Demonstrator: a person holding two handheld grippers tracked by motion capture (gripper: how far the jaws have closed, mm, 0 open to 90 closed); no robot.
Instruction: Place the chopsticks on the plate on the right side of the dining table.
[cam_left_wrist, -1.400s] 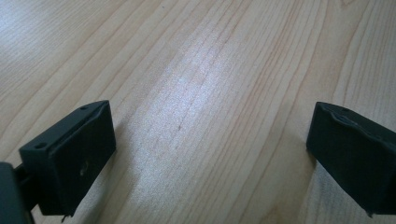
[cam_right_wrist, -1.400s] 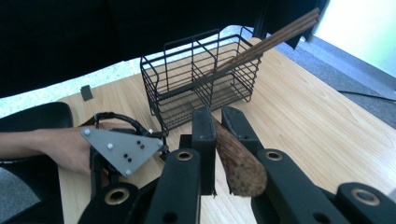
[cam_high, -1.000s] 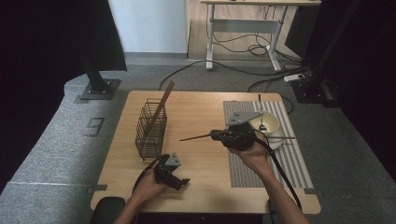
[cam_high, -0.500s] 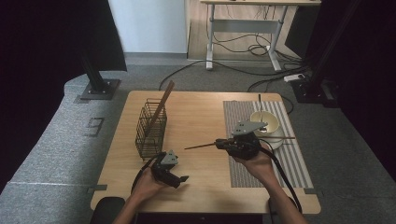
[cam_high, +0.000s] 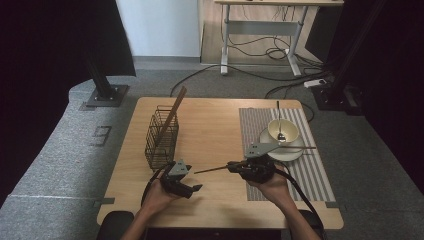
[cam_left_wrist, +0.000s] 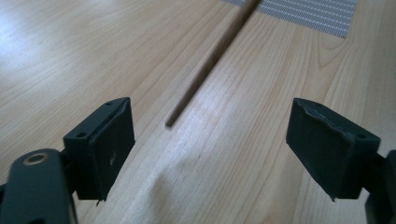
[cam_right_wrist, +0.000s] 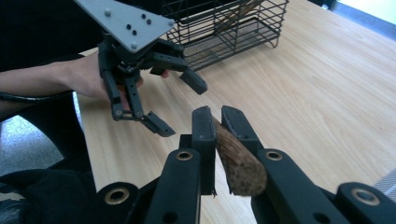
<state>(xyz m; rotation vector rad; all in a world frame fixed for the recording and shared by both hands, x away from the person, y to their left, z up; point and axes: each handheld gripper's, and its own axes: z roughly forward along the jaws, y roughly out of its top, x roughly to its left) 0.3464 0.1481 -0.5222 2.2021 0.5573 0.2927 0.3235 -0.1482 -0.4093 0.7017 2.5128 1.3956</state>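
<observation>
The right gripper (cam_high: 231, 165), jaws clamped on a wooden chopstick (cam_high: 212, 169), holds it level above the table (cam_high: 215, 125), its tip aimed at the left gripper (cam_high: 194, 188), just in front of the wire basket (cam_high: 161, 137). The left gripper's 2 jaws stand wide, nothing between them, and have just been closing. A clean handover likely needs the tip centred between them before they shut.

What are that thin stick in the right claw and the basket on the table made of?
The stick looks like dark, matte wood, judging by its speckled brown grain; it may be a chopstick. The basket seems to be black-coated metal wire, going by its thin rods in an open grid.
</observation>
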